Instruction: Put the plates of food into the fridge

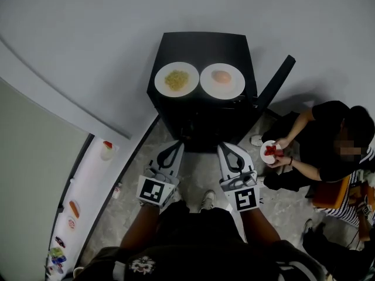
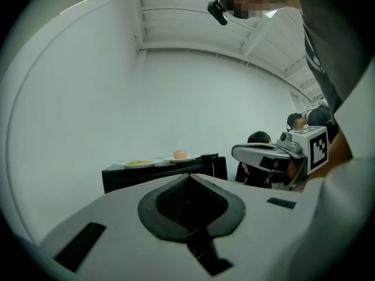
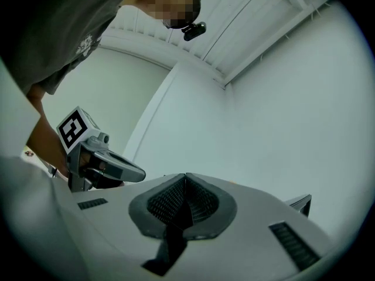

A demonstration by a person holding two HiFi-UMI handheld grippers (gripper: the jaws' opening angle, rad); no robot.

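Two round white plates sit side by side on the flat top of a square black stand, which stands close to a plain white wall. Below the stand the floor is grey mottled stone. Along the left runs a long white door shelf lined with small food items, and beside it is a broad pale grey-green surface that I cannot identify.

At the right a seated person in a black top holds a small white dish of red food in both hands, well apart from the stand.

The left white plate of yellow shredded food carries a loose heap at its middle. The right white plate with a pale orange round lump nearly touches it. Both lie flat toward the front edge of the stand.

The grey left gripper and the grey right gripper are held side by side low in front of the stand, pointing toward it, short of the plates. Each has its jaws pressed together with nothing between them.
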